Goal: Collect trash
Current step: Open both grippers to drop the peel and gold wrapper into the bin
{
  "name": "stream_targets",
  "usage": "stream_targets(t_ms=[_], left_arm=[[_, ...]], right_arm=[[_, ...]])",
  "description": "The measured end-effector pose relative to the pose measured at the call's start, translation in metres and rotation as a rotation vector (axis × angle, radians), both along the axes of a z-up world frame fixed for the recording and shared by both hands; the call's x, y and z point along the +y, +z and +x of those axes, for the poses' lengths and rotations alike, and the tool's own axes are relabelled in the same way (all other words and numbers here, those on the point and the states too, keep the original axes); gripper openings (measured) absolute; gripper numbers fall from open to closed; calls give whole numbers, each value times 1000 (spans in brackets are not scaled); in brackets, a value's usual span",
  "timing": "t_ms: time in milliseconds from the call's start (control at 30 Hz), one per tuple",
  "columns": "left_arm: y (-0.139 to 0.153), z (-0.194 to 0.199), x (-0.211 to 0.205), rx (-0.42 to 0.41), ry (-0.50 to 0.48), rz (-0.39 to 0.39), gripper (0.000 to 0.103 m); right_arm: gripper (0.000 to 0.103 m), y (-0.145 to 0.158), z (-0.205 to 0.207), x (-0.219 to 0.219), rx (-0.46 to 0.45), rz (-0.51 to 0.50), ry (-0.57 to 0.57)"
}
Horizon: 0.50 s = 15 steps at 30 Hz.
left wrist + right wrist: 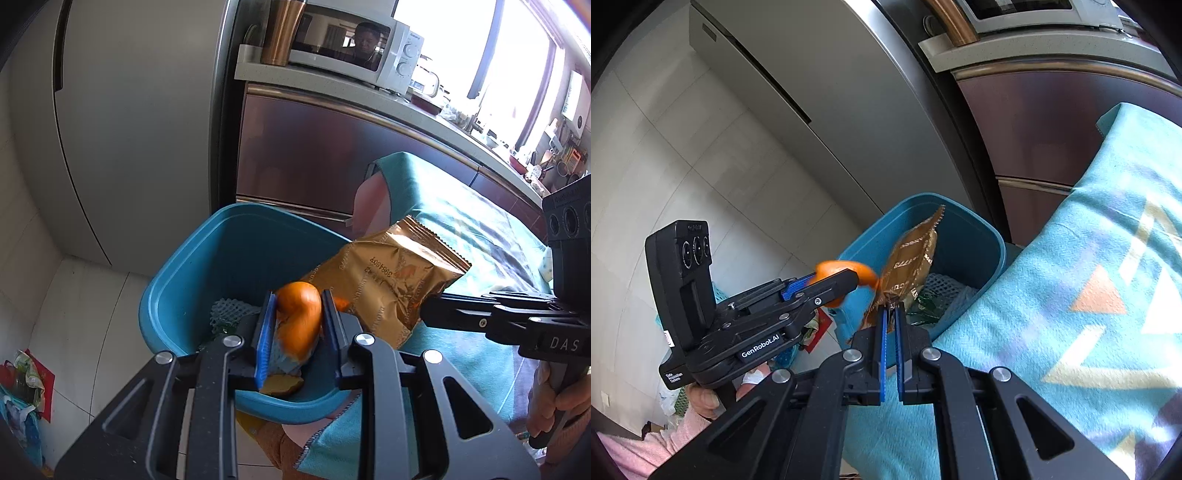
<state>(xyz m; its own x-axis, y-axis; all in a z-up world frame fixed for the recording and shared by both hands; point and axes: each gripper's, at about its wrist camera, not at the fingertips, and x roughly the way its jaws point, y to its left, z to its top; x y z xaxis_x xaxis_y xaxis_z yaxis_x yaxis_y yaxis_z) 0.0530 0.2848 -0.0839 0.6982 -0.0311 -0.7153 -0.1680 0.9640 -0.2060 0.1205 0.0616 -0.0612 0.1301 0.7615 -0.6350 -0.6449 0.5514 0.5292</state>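
Orange peel (pixel 299 321) sits clamped between the blue pads of the left gripper (pixel 300 314), which tilts down over the open mouth of a teal bin (pixel 192 266). Right gripper (pixel 891 314) comes in from the right side, also angled down, jaws pinched tight on the bottom edge of a gold foil wrapper (pixel 916 258); wrapper hangs above the bin's rim nr. the peel, crinkled, w/ reversed print hard to read. A hand (pixel 705 400) in a pink sleeve grips the left tool's handle; only fingers of the other hand (pixel 546 402) show, rest cut off by frame edge. Peel is motion-blurred, so its exact shape is unclear. Bin interior is partly blocked by both tools: visible inside are white foam netting (pixel 945 286), something green and glossy (pixel 927 306), and a brown scrap (pixel 282 386) under the peel. Bin stands just beside a teal patterned cloth (pixel 1071 295).
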Motion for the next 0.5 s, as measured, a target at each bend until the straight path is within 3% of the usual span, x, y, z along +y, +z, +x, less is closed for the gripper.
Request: stream_targets(t_ms=[500], left_arm=[[-20, 19, 11, 26, 35, -19, 20]], right_arm=[[7, -15, 9, 40, 38, -63, 33]])
